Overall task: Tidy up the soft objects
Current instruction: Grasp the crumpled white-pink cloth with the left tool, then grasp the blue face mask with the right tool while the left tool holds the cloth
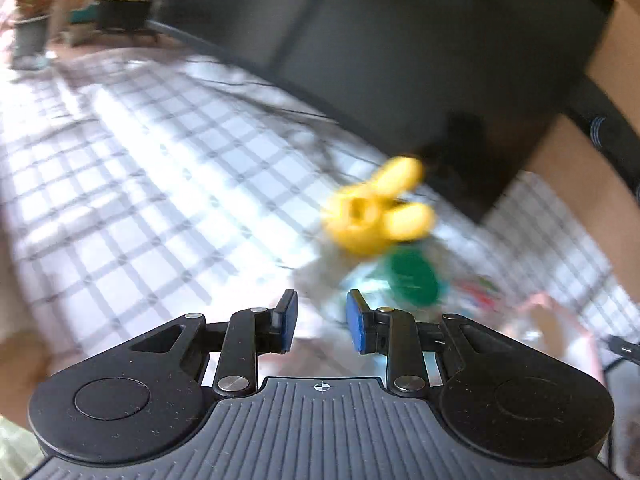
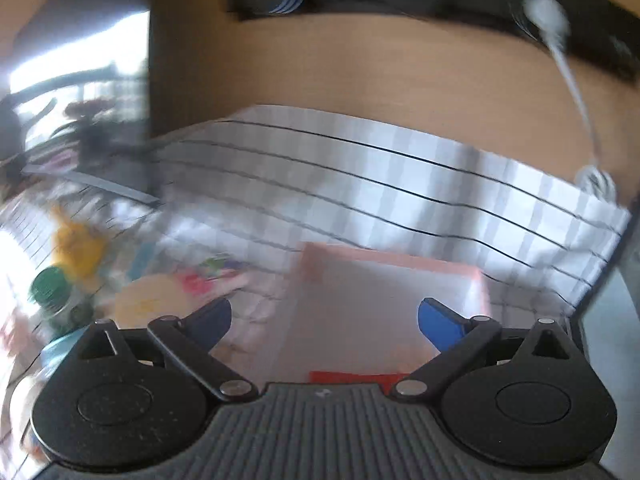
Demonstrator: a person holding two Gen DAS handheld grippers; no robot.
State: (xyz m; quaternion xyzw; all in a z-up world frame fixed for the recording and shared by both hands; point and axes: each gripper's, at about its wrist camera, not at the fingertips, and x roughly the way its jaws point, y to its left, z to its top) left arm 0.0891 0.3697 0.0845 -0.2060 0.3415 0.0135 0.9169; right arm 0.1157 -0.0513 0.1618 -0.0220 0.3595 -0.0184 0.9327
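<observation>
So both views are smeared right now and that's my main worry: with everything this blurry I could easily come down on the wrong thing. My left gripper (image 1: 321, 320) has its blue pads only a narrow gap apart and nothing between them, far as I can see. My right gripper (image 2: 325, 320) is spread about as wide as it goes, also empty, hanging over a pale pink-edged flat thing (image 2: 384, 304) on the checked cloth (image 1: 132, 184); can't tell if that's a tray, a pouch or a folder.

The soft thing I reckon I'm after is the yellow plush toy (image 1: 378, 210), sitting ahead of the left gripper, just beyond a bottle with a green cap (image 1: 412, 278). Risk there: those narrow jaws probably won't fit around the plush, and a careless reach could knock the bottle over.

Containers: none I can positively identify, so no idea what's in any
</observation>
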